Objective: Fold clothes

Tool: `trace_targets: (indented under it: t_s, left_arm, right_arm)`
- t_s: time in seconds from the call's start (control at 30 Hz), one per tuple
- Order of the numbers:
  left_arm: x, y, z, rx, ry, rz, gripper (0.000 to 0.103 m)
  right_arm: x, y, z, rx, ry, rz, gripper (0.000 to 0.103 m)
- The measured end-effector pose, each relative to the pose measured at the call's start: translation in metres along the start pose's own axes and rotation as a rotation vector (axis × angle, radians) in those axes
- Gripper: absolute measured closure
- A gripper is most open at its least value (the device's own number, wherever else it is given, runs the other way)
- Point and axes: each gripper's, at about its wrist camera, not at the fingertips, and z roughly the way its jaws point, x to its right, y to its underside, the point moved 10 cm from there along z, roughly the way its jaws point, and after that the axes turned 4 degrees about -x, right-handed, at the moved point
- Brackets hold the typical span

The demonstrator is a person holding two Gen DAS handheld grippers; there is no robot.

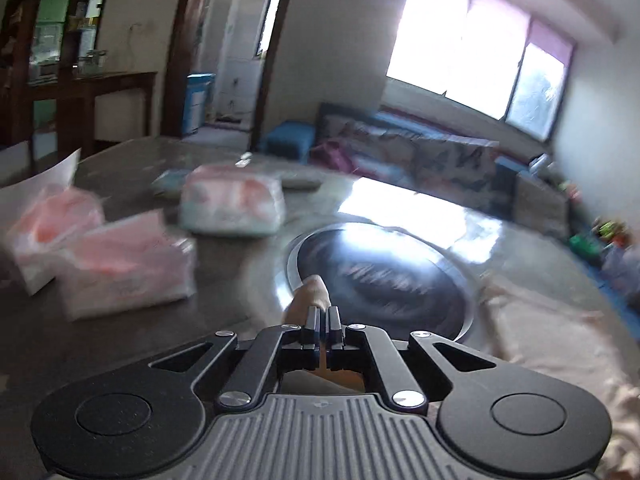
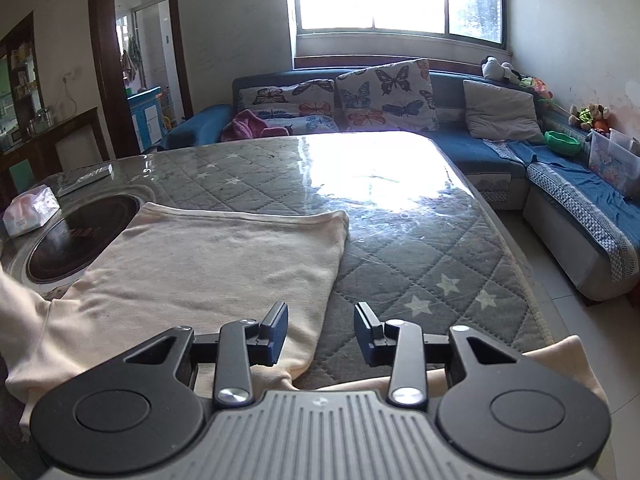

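A cream garment (image 2: 208,264) lies spread on the quilted grey table top (image 2: 420,264), its hem toward the far side. My right gripper (image 2: 322,332) is open, hovering over the garment's near right edge, with one finger above the cloth and the other above the bare table. A sleeve part (image 2: 560,360) lies at the near right. My left gripper (image 1: 323,318) is shut on a fold of the cream garment (image 1: 310,294) that sticks up past the fingertips. More of the garment (image 1: 560,340) lies blurred at the right of the left wrist view.
A round black cooktop (image 2: 76,236) is set into the table left of the garment, also showing in the left wrist view (image 1: 380,276). Tissue packs (image 1: 120,264) sit on the table's left. A remote (image 2: 86,180) lies at the far left. A blue sofa (image 2: 500,152) wraps behind and right.
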Motion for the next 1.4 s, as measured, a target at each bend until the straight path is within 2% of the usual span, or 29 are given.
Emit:
trace_targets:
  t_s: [0.17,0.3,0.33,0.4,0.43,0.5,0.57,0.67,0.8,0.87,0.97,1.13,1.23,1.27,1.3,1.33,1.37,1.4]
  left_arm:
    - [-0.022,0.028,0.009,-0.093,-0.131,0.013,0.097]
    - [-0.018,0.021,-0.002,-0.067,-0.118,0.000,0.093]
    - [-0.012,0.016,-0.005,-0.051,-0.105,0.010,0.087]
    - [0.001,0.006,-0.004,-0.035,-0.082,0.030,0.068]
    - [0.007,0.001,-0.003,-0.030,-0.074,0.038,0.054]
    - [0.012,-0.006,0.004,-0.028,-0.079,0.044,0.052]
    - [0.009,-0.009,0.016,-0.055,-0.075,0.002,0.047]
    - [0.002,-0.008,0.034,-0.116,-0.057,-0.079,0.047]
    - [0.005,-0.002,0.041,-0.155,-0.038,-0.070,0.051]
    - [0.006,0.001,0.041,-0.159,-0.008,-0.077,0.084]
    - [0.008,0.000,0.029,-0.108,0.038,-0.085,0.090]
    - [0.019,-0.016,-0.005,0.080,0.081,0.005,0.091]
    - [0.040,-0.023,-0.035,0.195,0.181,0.132,0.091]
    - [0.045,-0.020,-0.039,0.193,0.178,0.193,0.086]
    - [0.047,-0.017,-0.037,0.168,0.138,0.250,0.084]
    - [0.045,-0.013,-0.033,0.139,0.095,0.279,0.076]
    - [0.038,-0.010,-0.026,0.105,0.049,0.275,0.069]
    - [0.031,-0.006,-0.019,0.071,0.004,0.271,0.069]
  right_arm:
    - [-0.004,0.000,0.007,-0.025,-0.015,-0.010,0.066]
    - [-0.002,-0.003,0.010,-0.036,-0.013,-0.017,0.066]
    - [-0.001,-0.004,0.012,-0.038,-0.012,-0.018,0.066]
    - [0.001,-0.007,0.016,-0.043,-0.013,-0.015,0.066]
    - [0.001,-0.008,0.017,-0.045,-0.014,-0.013,0.066]
    - [0.001,-0.010,0.020,-0.046,-0.017,-0.012,0.066]
    - [-0.001,-0.012,0.020,-0.041,-0.023,-0.020,0.066]
    - [-0.004,-0.013,0.021,-0.038,-0.028,-0.030,0.066]
    - [-0.004,-0.013,0.024,-0.042,-0.027,-0.032,0.066]
    - [-0.004,-0.015,0.024,-0.040,-0.029,-0.032,0.066]
    - [-0.005,-0.016,0.026,-0.041,-0.032,-0.034,0.065]
    - [-0.008,-0.013,0.030,-0.049,-0.038,-0.037,0.065]
    - [-0.009,-0.012,0.031,-0.053,-0.039,-0.035,0.063]
    - [-0.009,-0.011,0.031,-0.055,-0.039,-0.036,0.061]
    - [-0.010,-0.010,0.031,-0.055,-0.038,-0.037,0.061]
    - [-0.010,-0.010,0.032,-0.056,-0.038,-0.038,0.061]
    - [-0.009,-0.010,0.032,-0.057,-0.039,-0.037,0.061]
    - [-0.009,-0.009,0.032,-0.058,-0.040,-0.037,0.061]
